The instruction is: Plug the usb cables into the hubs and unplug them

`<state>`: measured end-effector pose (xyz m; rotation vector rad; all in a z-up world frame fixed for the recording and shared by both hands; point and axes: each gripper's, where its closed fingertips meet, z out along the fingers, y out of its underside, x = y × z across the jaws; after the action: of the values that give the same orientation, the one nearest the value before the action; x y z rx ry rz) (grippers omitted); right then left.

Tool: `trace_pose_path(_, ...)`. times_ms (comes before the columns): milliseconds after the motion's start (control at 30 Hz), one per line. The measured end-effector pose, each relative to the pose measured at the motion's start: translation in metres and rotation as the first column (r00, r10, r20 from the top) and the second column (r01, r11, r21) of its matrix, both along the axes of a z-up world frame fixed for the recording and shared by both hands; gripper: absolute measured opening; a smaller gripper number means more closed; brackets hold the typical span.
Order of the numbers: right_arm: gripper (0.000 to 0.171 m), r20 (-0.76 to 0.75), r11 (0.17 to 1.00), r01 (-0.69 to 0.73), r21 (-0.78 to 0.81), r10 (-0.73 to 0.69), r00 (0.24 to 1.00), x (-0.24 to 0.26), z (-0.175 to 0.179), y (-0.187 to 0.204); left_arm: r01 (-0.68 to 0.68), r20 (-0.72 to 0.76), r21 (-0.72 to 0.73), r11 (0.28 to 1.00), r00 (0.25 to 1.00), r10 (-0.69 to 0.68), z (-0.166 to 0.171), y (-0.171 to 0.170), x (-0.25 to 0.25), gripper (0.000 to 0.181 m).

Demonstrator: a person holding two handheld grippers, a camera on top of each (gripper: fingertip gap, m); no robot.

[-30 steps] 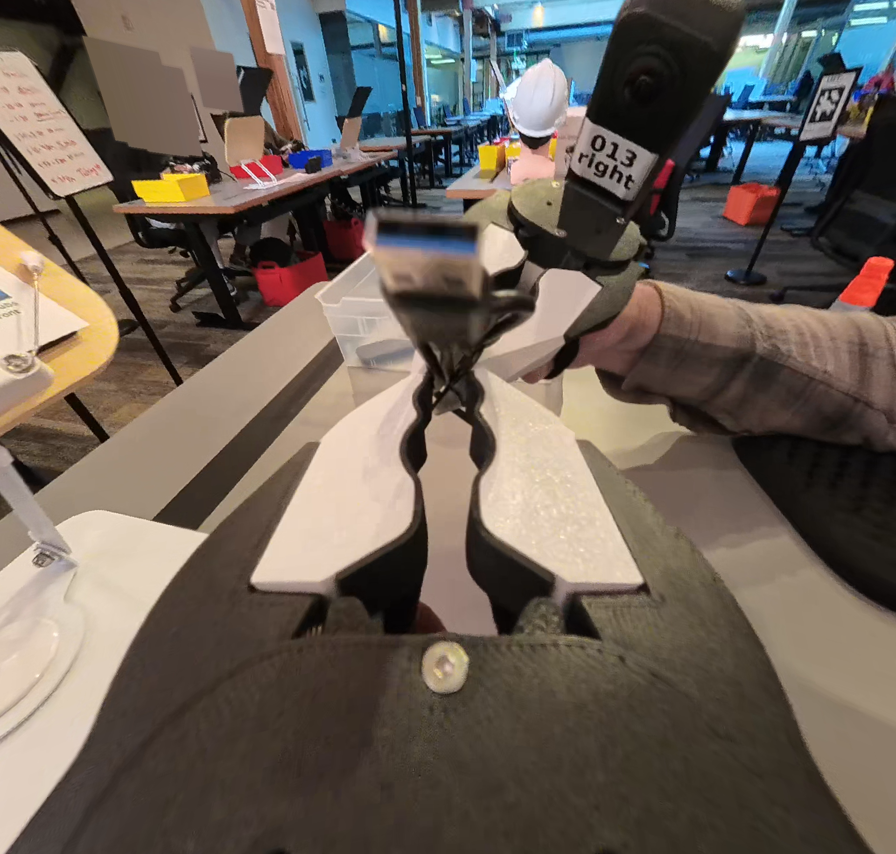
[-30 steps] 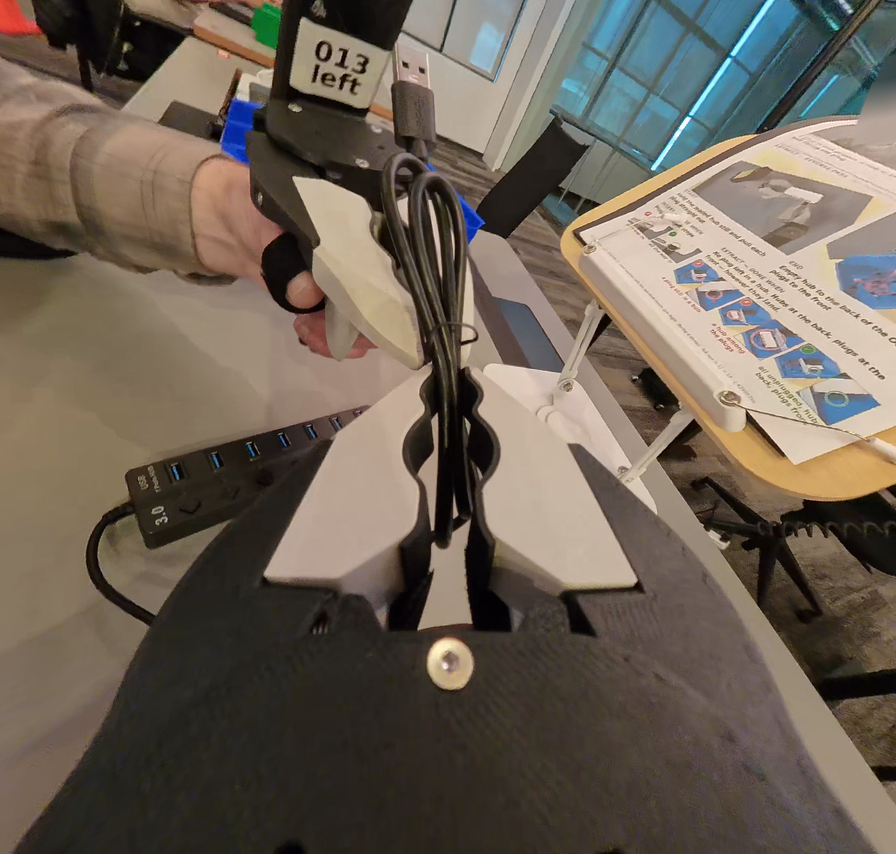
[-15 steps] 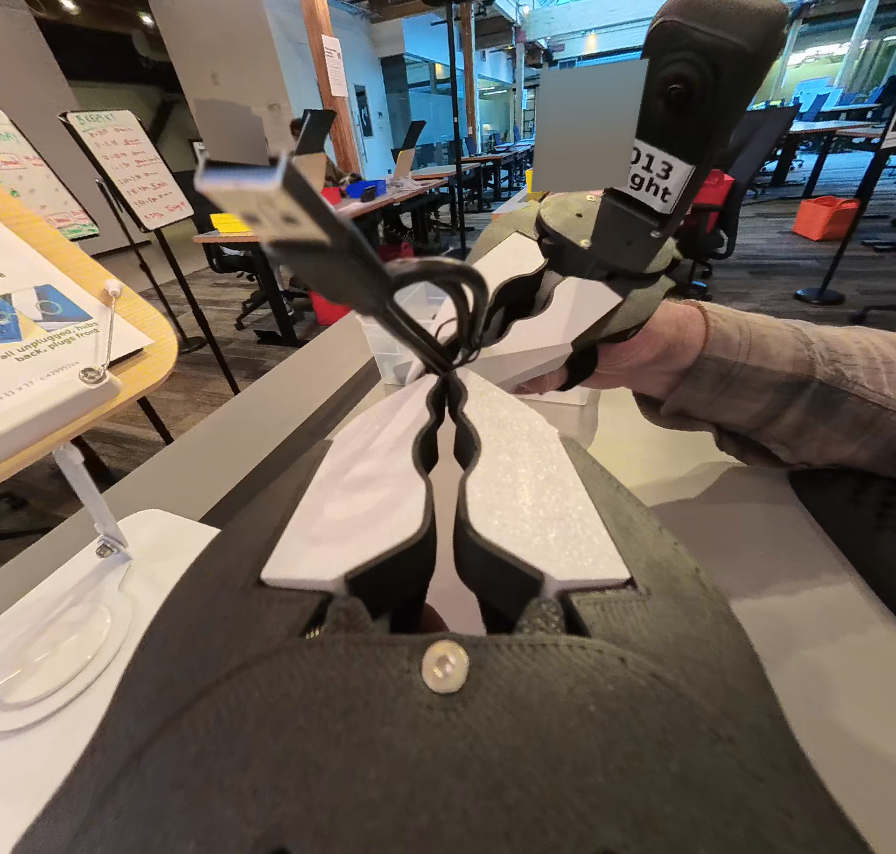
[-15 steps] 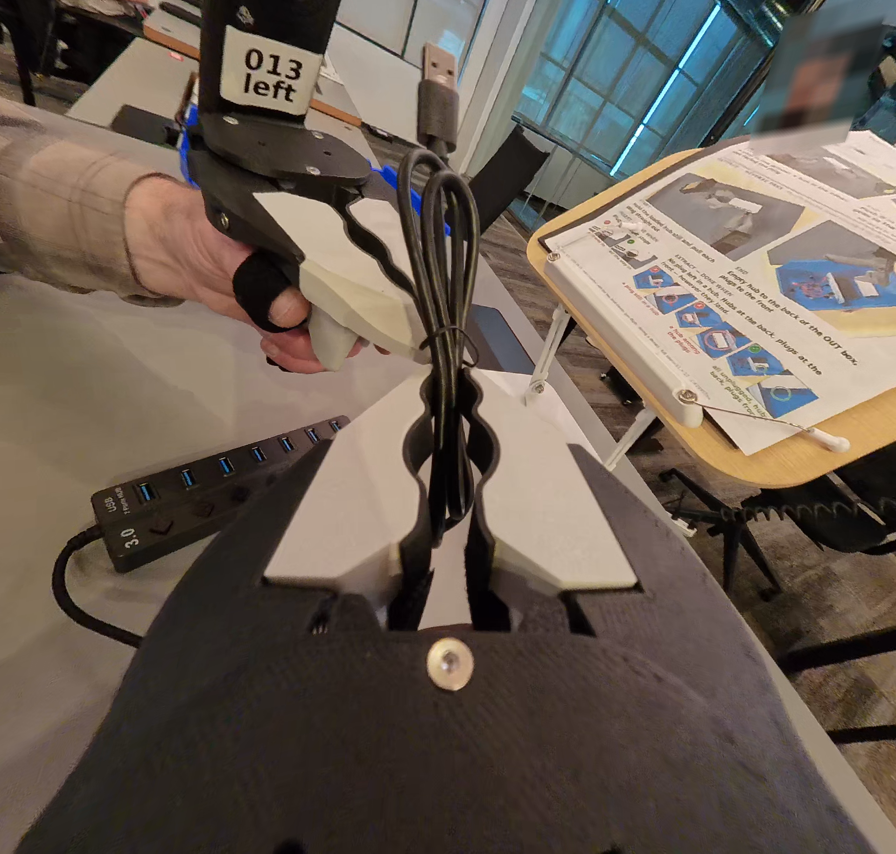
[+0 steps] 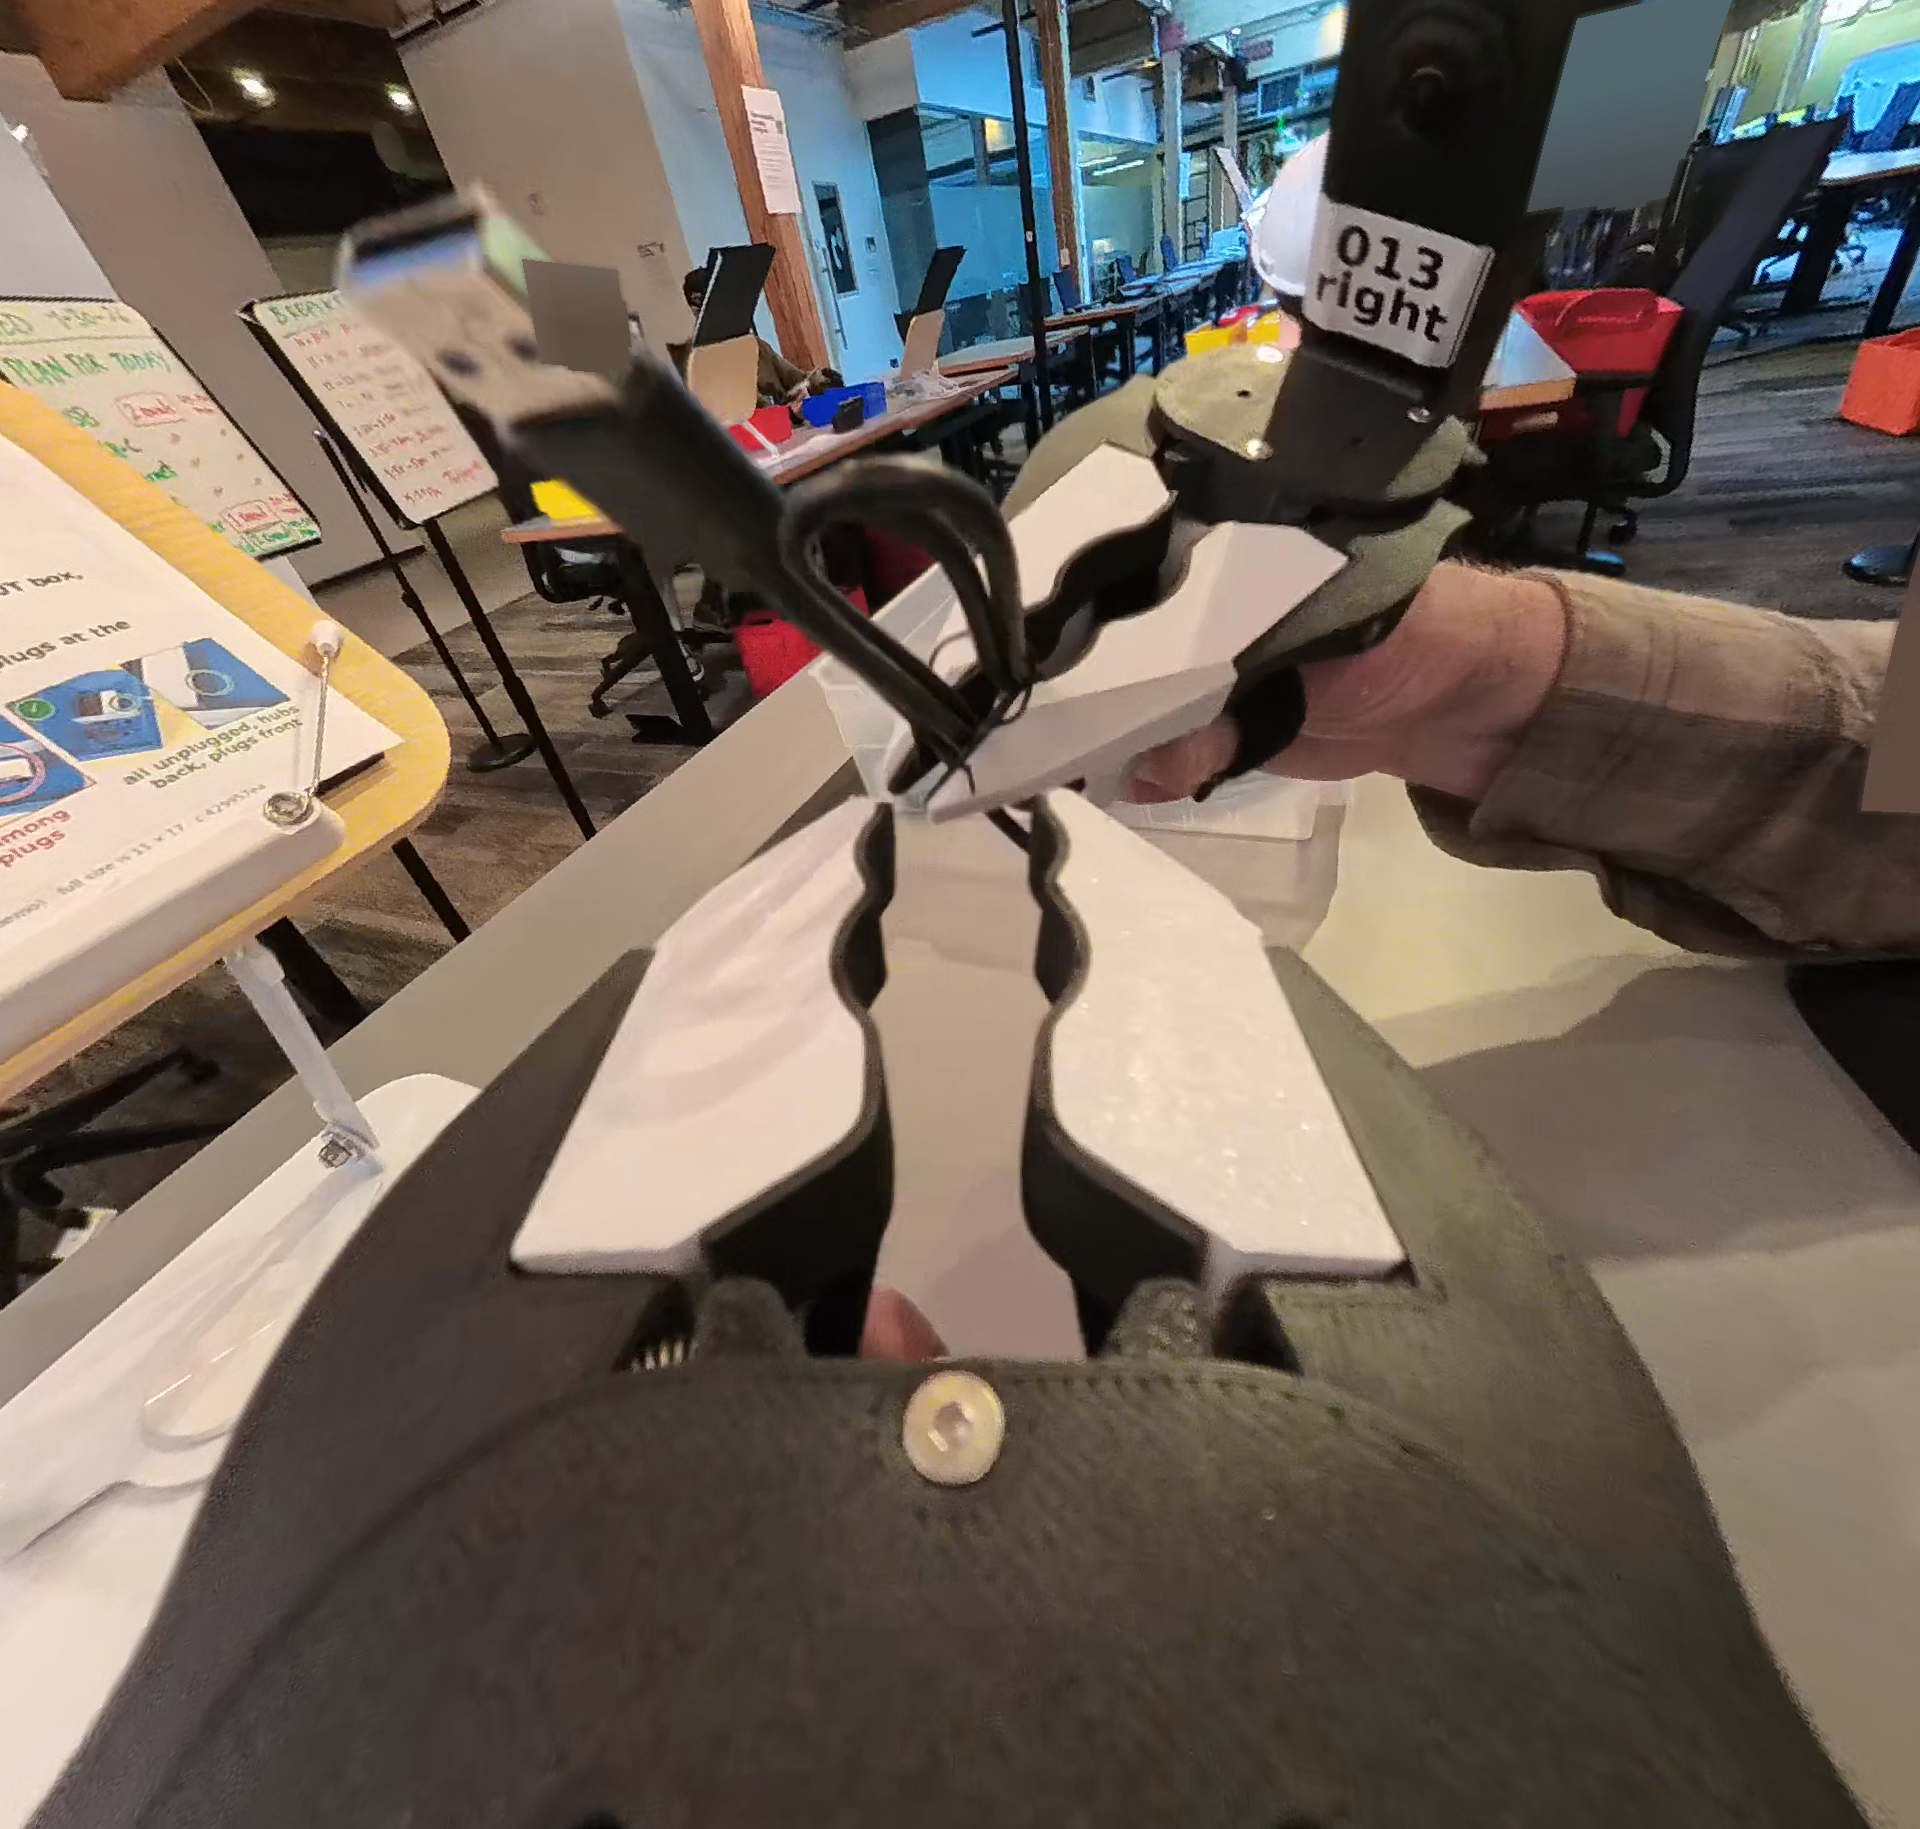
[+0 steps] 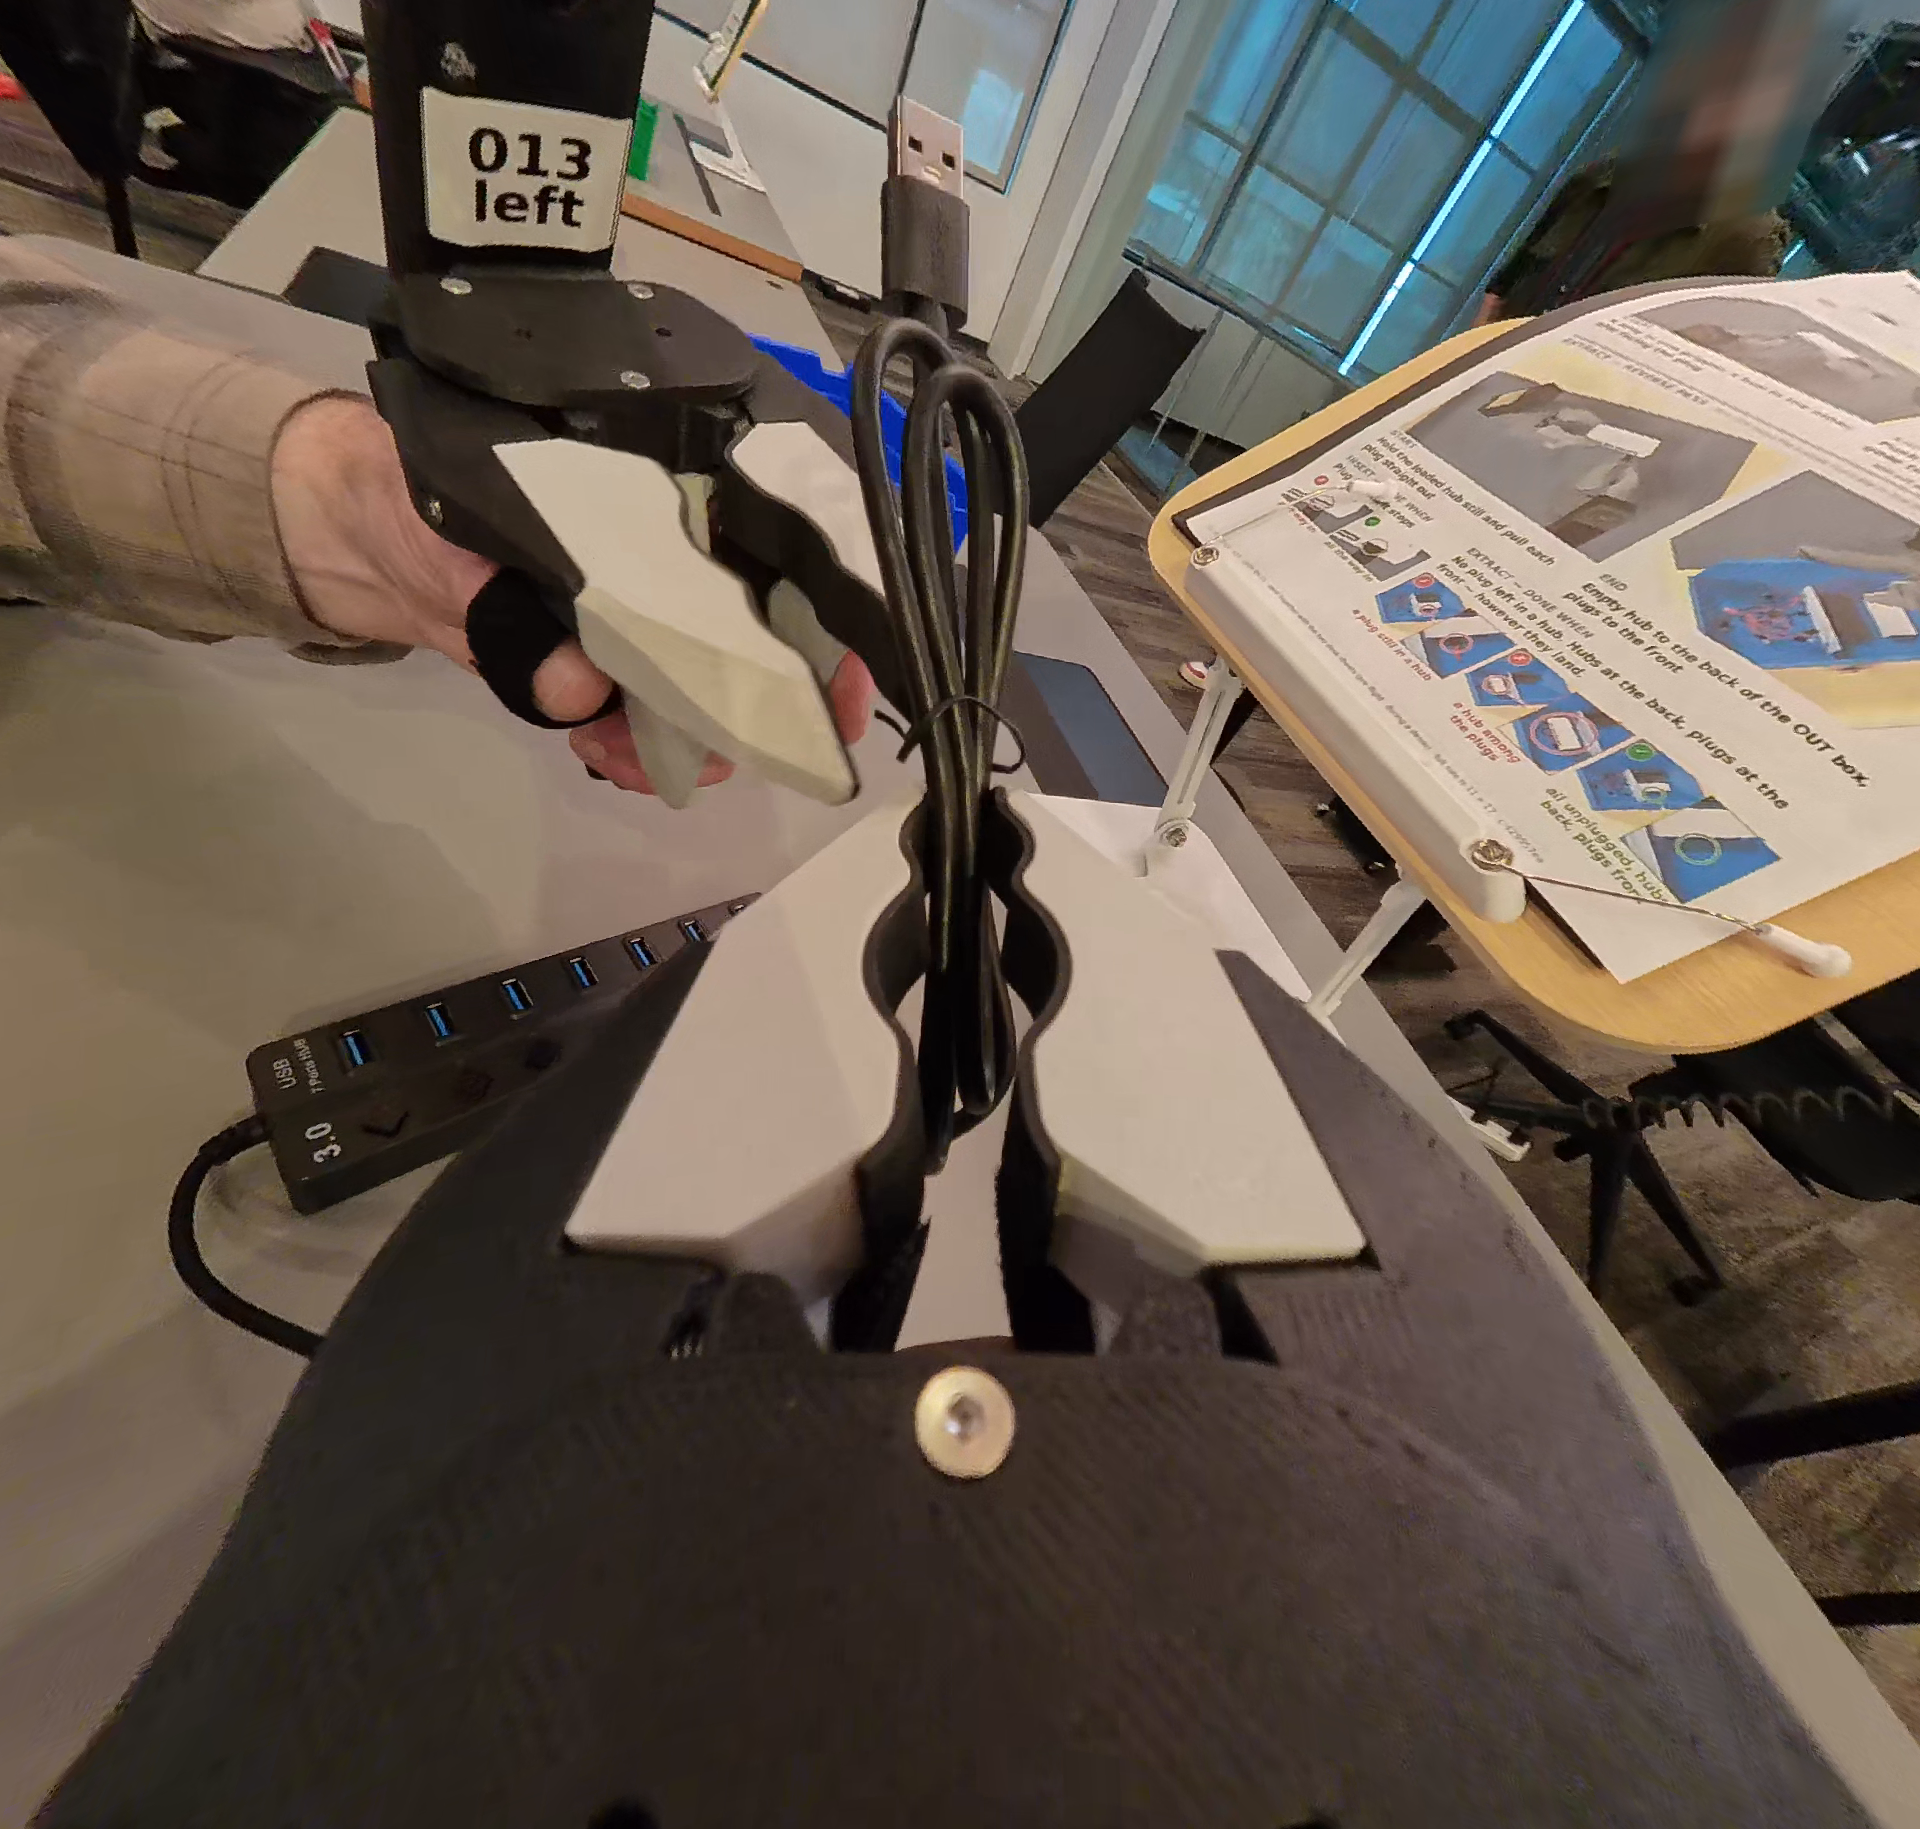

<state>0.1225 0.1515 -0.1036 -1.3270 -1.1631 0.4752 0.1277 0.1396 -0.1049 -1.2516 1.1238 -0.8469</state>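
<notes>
A bundled black USB cable [image 6: 956, 636], tied with a thin wire, stands upright in my right gripper [image 6: 961, 813], which is shut on its loops, plug end up. In the left wrist view the cable [image 5: 644, 470] leans to the left, its plug blurred, and the right gripper [image 5: 935, 771] holds it just past my own fingertips. My left gripper [image 5: 961, 823] is open and empty, with a clear gap between the fingers. It also shows in the right wrist view [image 6: 821, 719], just left of the cable. A black multi-port USB hub [image 6: 468, 1052] lies on the grey table [image 6: 208, 844] below.
An instruction sheet on a tilted wooden board [image 6: 1558, 688] stands beside the table, and also shows in the left wrist view [image 5: 156, 719]; its white base [image 5: 156, 1364] sits on the table corner. A blue bin [image 6: 914, 429] is behind the cable. The hub's cord [image 6: 197, 1249] curls at its end. Left and right tips are no more than a few centimetres apart. Left tips and right tips are each some 20 cm from the black multi-port USB hub [image 6: 468, 1052].
My left gripper has opened and let go of the cable bundle. The right gripper still holds it. In the left wrist view the plug has swung farther left.
</notes>
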Motion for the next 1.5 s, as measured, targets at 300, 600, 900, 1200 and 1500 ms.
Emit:
trace_pose_path(300, 0.004, -0.003, 0.996, -0.075, -0.043, 0.075, 0.997, -0.005, -0.003, -0.009, 0.038, 0.035, 0.023, 0.999, 0.999, -0.039, 0.009, -0.004, 0.003, 0.034)
trace_pose_path(600, 0.004, -0.007, 0.994, -0.099, -0.044, 0.099, 0.995, -0.007, -0.002, -0.013, 0.106, 0.064, -0.024, 0.994, 0.993, -0.104, 0.011, -0.007, 0.006, 0.011)
trace_pose_path(900, 0.004, 0.004, 0.999, -0.049, -0.008, 0.050, 0.999, -0.006, -0.002, -0.007, 0.046, 0.060, -0.036, 0.998, 0.997, -0.044, 0.009, -0.002, 0.005, 0.009)
trace_pose_path(1200, 0.003, 0.072, 0.993, 0.083, 0.084, -0.089, 0.993, -0.001, -0.002, 0.007, -0.042, 0.019, -0.054, 0.998, 0.999, 0.043, 0.002, 0.007, 0.003, 0.003)
trace_pose_path(1500, 0.003, 0.049, 0.998, 0.051, 0.046, -0.053, 0.997, -0.003, -0.002, 0.003, -0.042, 0.010, -0.036, 0.998, 0.999, 0.043, 0.004, 0.003, 0.001, 0.003)
